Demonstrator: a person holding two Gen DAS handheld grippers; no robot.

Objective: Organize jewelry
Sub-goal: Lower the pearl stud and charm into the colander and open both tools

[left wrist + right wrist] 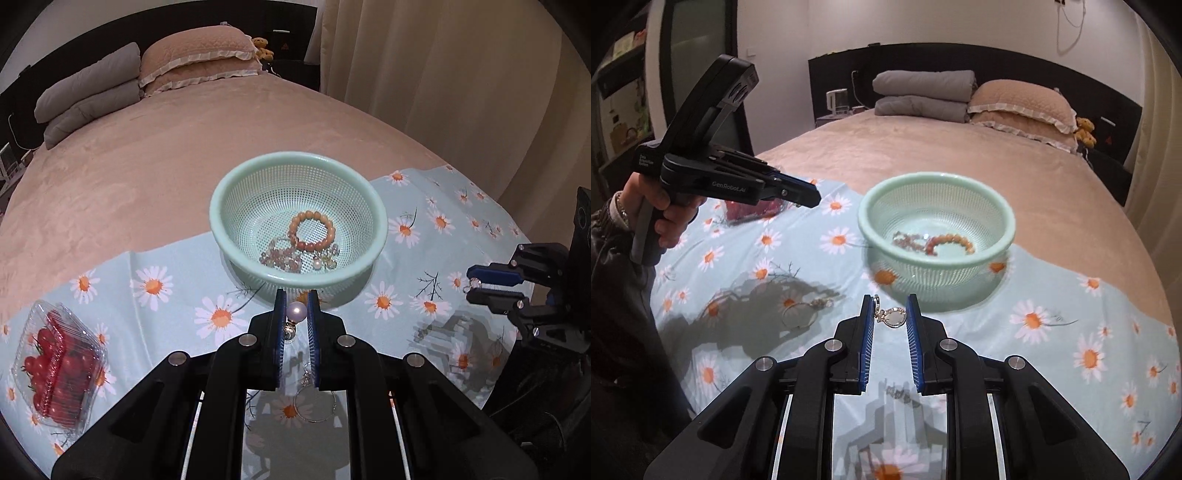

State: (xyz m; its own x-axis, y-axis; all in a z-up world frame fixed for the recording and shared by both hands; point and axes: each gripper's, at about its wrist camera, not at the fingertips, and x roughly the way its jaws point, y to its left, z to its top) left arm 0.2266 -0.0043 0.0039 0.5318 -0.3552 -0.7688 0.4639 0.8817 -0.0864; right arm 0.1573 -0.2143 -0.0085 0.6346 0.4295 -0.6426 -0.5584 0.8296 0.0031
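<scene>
A pink bed (155,147) carries a daisy-print cloth (406,229), and on that cloth stands the mint basket (236,199), the landmark here. Inside the basket lie an orange bead bracelet (312,230) and a paler crystal bracelet (282,256). Well left of the basket sits a clear box of red tomatoes (59,365). On the near side of the basket, the left gripper (297,306) is clamped on a pearl earring (297,312), raised off the cloth. Near the basket's right, the right gripper (890,308) pinches a small silver earring (892,317) between its pads. A silver hoop earring (314,402) lies on the cloth nearer than the basket, below the left gripper.
</scene>
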